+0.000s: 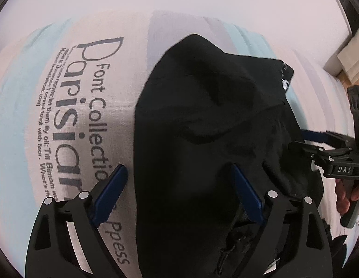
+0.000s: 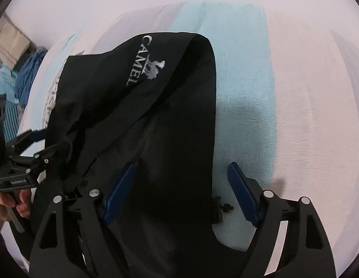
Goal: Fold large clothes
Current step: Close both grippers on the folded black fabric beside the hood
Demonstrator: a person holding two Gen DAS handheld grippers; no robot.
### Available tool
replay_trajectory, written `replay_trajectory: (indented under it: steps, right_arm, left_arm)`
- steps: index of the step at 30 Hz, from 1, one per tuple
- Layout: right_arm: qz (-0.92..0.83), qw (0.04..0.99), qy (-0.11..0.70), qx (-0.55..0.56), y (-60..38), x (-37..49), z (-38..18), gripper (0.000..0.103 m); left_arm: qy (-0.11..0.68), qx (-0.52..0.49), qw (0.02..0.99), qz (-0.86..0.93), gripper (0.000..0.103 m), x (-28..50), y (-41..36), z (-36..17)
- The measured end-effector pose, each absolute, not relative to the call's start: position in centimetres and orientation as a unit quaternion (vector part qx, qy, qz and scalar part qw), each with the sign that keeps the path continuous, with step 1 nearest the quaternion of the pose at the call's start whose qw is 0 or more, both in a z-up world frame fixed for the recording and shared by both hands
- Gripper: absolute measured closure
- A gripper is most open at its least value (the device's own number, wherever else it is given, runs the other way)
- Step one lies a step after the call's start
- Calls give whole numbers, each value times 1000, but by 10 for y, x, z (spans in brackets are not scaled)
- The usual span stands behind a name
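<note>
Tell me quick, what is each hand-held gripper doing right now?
Left hand-held gripper: open, its fingers either side of the black garment's edge, not clamping it.
Right hand-held gripper: open, black garment between its fingers, not gripped.

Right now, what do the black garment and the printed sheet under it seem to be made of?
Black garment: probably smooth synthetic fabric, matte with a slight sheen; a silver logo is printed on it and it drapes in soft folds. Printed sheet: likely woven cotton, matte; a fine thread grain shows in the pink and pale blue bands.
</note>
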State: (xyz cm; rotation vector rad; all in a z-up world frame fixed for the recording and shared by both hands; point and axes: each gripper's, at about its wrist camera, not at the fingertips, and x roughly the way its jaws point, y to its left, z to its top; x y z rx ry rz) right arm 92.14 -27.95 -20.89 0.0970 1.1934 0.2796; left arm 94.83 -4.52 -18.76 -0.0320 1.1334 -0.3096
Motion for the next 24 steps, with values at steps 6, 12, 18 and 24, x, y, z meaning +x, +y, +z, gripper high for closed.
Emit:
replay_trajectory:
  steps: [6, 12, 18, 24]
  right_arm:
    - [139, 821, 551, 52, -279, 924, -204, 36]
    - [151, 820, 549, 55, -268, 925, -201, 38]
    - [126, 824, 551, 50, -268, 924, -208, 69]
    - [136, 821, 553, 42, -264, 920, -208, 81]
  left_arm:
    - [537, -35, 830, -144, 16, 970, -57, -197]
    - [533, -54, 831, -150, 26, 984, -48, -196]
    - [534, -39, 833, -142, 49, 985, -35, -197]
    - [540, -31, 828, -147, 53, 991, -24, -199]
